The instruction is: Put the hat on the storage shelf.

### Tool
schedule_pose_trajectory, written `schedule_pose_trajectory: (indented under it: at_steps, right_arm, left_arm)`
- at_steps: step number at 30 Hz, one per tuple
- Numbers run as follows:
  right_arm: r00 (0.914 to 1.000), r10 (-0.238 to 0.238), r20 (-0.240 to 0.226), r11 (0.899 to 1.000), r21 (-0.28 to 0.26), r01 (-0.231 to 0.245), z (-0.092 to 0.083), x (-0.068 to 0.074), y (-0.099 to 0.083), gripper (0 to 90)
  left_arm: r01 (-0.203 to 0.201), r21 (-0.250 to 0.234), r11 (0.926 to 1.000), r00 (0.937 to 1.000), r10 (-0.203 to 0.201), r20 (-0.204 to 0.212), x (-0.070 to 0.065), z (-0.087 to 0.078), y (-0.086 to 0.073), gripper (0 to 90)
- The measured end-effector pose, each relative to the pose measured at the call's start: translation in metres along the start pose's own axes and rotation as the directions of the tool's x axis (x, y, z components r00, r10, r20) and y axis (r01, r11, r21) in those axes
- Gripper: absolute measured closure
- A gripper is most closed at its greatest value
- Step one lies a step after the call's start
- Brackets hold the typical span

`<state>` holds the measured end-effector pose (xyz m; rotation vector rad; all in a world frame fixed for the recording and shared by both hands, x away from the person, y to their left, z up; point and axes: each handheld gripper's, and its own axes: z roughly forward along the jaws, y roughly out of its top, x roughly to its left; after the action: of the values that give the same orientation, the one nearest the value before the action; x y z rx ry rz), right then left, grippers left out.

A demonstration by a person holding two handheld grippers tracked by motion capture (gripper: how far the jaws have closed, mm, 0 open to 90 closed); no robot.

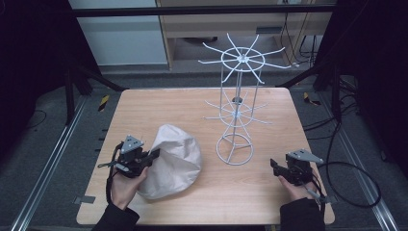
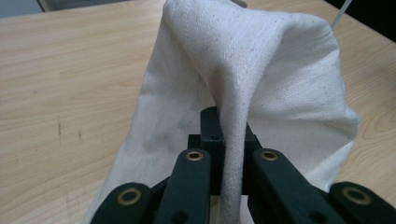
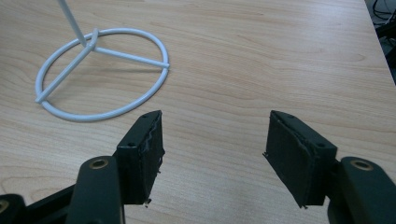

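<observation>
A white cloth bag (image 1: 174, 160) lies bunched on the left half of the wooden table (image 1: 144, 103). My left gripper (image 1: 152, 157) is shut on a fold of its edge and lifts that side off the wood. In the left gripper view the pinched cloth (image 2: 261, 70) rises like a tent from between the jaws of the left gripper (image 2: 231, 140). A white wire rack (image 1: 235, 110) with spokes stands upright right of centre. My right gripper (image 1: 273, 166) rests near the table's right front, open, nothing between its pads (image 3: 147, 149). The right gripper (image 3: 215, 156) points toward the rack's ring base (image 3: 102, 74).
Beyond the table's far edge stands pale furniture (image 1: 120, 33), with cables on the floor at the right (image 1: 346, 178). Metal rails (image 1: 48, 159) run along both sides of the table. Bare wood lies between the bag and the right gripper.
</observation>
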<state>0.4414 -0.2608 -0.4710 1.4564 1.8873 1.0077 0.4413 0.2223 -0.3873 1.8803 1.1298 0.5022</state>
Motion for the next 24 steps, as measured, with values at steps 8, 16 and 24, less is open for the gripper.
schedule_pose_trajectory:
  at_steps: [8, 16, 24]
  right_arm:
    - [1.0, -0.005, 0.003, 1.0, -0.005, 0.005, 0.0, 0.0, 0.0, 36.1]
    - [1.0, -0.008, 0.005, 1.0, -0.01, 0.008, 0.0, 0.0, 0.0, 34.7]
    - [1.0, -0.007, 0.004, 1.0, -0.01, 0.007, 0.0, 0.001, -0.001, 34.2]
  left_arm:
    - [0.003, -0.09, 0.9959, 0.9999, -0.002, 0.014, -0.001, -0.02, 0.007, 87.9]
    - [0.016, -0.175, 0.9844, 0.9996, -0.012, 0.024, 0.003, -0.04, 0.013, 87.9]
    - [0.024, -0.251, 0.9676, 0.9992, -0.015, 0.037, 0.004, -0.057, 0.017, 87.8]
